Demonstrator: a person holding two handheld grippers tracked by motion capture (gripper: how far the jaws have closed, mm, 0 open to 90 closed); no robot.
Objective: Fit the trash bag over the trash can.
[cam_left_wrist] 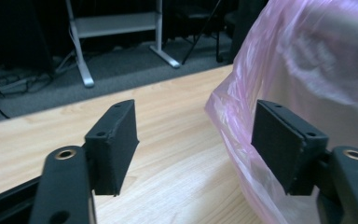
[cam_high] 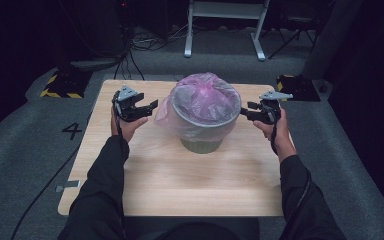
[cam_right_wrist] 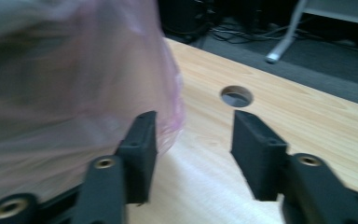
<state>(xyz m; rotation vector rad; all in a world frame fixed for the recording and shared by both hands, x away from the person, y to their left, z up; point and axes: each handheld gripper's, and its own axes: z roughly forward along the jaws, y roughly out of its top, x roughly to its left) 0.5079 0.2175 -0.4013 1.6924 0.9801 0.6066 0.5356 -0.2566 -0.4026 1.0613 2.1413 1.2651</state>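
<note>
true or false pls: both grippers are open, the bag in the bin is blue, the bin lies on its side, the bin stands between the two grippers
Both grippers are open: true. The left gripper and right gripper hold nothing between their jaws.
The bag is blue: false. The bag is pink.
The bin lies on its side: false. The bin stands upright on the table.
The bin stands between the grippers: true, one on each side.

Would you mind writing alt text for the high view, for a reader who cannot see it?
A bin lined with a pink plastic bag stands on a wooden table. A person's left gripper and right gripper flank it, jaws open toward the bag, gripping nothing.
</note>
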